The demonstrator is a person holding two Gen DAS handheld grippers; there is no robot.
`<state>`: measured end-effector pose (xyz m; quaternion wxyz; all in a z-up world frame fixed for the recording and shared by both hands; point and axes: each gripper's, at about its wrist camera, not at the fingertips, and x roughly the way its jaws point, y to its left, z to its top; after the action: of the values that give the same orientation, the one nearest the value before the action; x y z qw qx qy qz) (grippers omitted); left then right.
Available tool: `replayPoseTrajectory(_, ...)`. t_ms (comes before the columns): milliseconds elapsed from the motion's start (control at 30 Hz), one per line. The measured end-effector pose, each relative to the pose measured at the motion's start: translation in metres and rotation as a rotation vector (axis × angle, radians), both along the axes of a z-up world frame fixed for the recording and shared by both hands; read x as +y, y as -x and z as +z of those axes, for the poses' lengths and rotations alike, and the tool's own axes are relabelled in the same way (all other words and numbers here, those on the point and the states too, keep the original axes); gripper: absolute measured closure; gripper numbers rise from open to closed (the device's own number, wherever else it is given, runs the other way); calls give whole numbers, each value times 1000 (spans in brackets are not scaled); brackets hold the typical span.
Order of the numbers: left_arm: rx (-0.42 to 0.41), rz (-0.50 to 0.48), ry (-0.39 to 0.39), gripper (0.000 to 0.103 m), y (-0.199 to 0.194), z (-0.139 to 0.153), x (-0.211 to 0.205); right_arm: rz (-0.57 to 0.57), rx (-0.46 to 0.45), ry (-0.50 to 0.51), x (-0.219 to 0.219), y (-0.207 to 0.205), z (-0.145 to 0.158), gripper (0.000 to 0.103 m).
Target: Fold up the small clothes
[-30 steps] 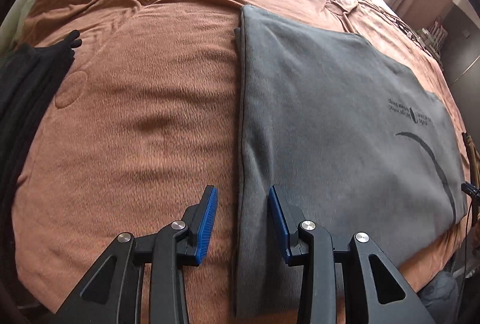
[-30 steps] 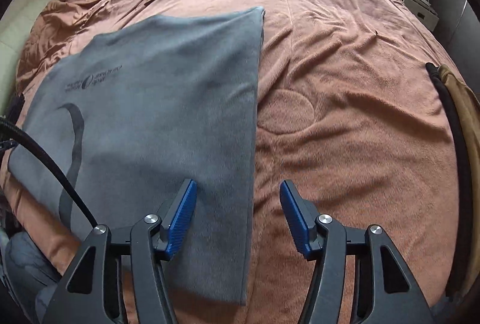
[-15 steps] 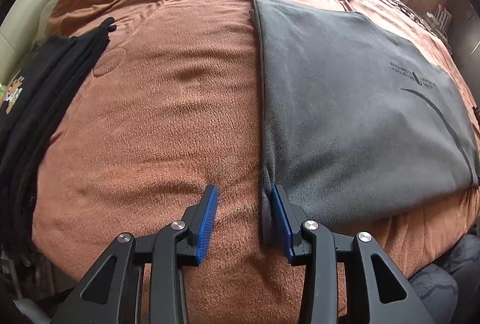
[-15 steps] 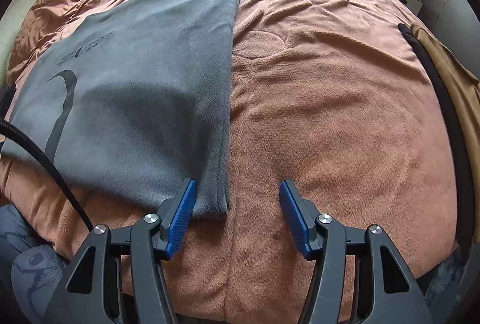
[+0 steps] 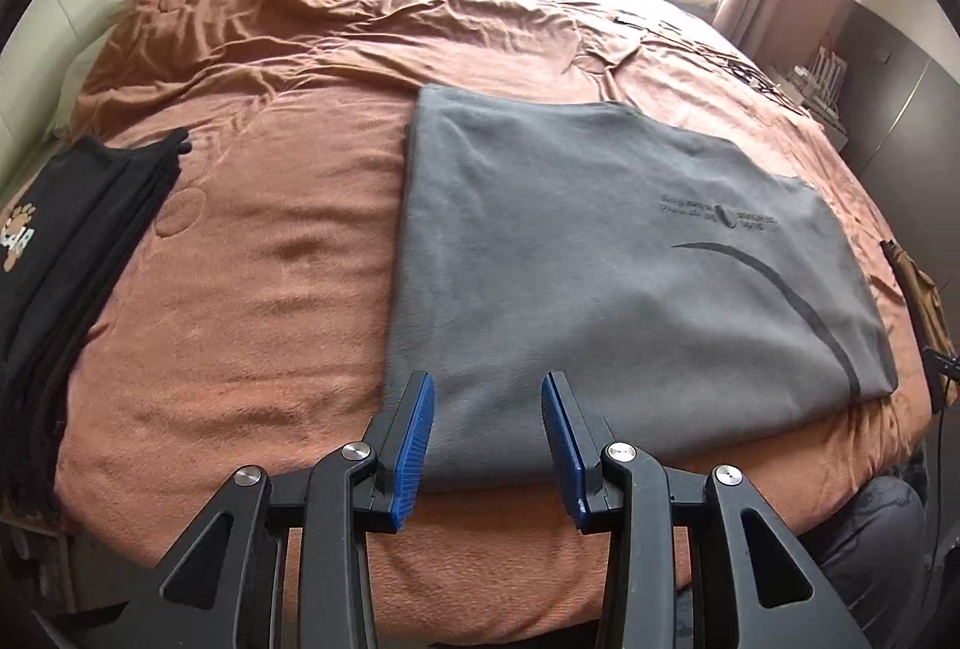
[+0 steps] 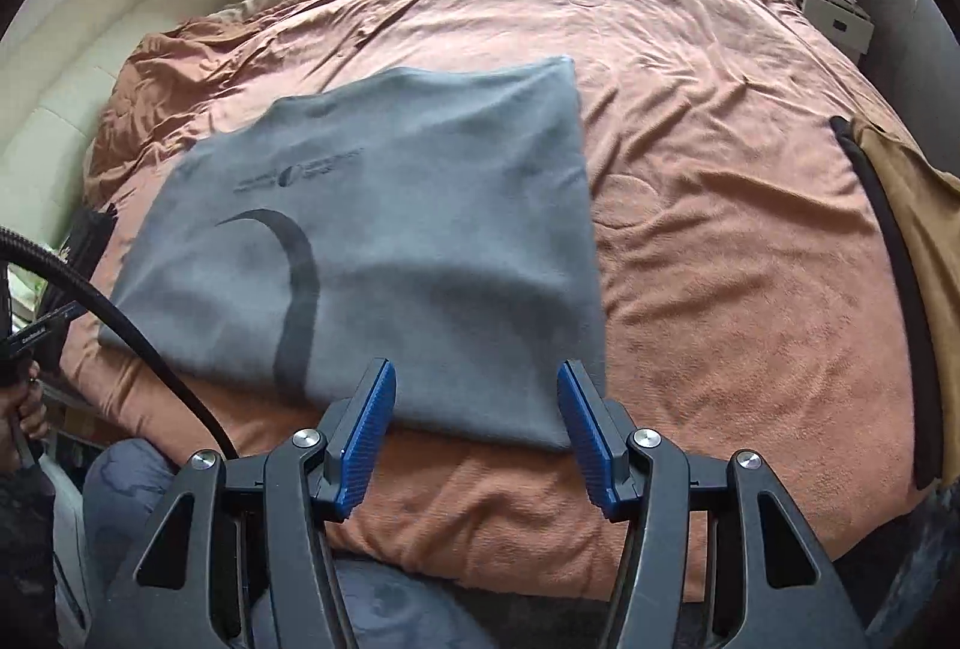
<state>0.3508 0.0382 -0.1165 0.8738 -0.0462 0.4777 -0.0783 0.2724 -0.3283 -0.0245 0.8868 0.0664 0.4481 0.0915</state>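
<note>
Spread across the whole scene: a bed (image 5: 252, 253) under a rumpled orange-brown blanket, serving as the folding surface. Laid flat near its front edge: a grey garment (image 5: 600, 253), already squared into a tidy rectangle with the printed logo and curved dark stripe facing up, probably a fold or two short of a compact bundle. Kept to the bed's sides, likely so as not to crowd the work: a stack of dark clothes (image 5: 66, 277) at the left edge, and a tan garment with dark trim (image 6: 900, 253) at the right. Poised above the garment's front edge near the left corner: the left hand-held gripper (image 5: 486, 445), jaws apart, nothing between the blue pads. Poised likewise above the front right corner: the right hand-held gripper (image 6: 477, 439), jaws parted a little wider, also empty. Well placed, by the look of it, for pinching both front corners at once and carrying that edge toward the far side.
</note>
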Motion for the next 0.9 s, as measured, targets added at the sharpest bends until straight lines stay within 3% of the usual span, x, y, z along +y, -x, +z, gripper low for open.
replayPoseTrajectory(167,18,-43,12,63,-14,-8,-30,39,36,-25,28,-23,-3,49)
replayPoseTrajectory(333,68,-31,0,63,-24,-34,-45,73,53,-21,65,-46,-20,50)
replayPoseTrajectory(400,106,-18,-12,63,-25,-49,-45,73,55,-18,76,-56,-30,57)
replayPoseTrajectory(467,118,-14,-7,63,-22,-60,-43,75,40,-15,85,-61,-36,57)
replayPoseTrajectory(700,85,-39,-1,63,-6,-60,-35,66,68,92,116,-61,-77,57)
replayPoseTrajectory(900,77,12,96,63,8,-51,-6,65,51,150,120,-44,-85,57)
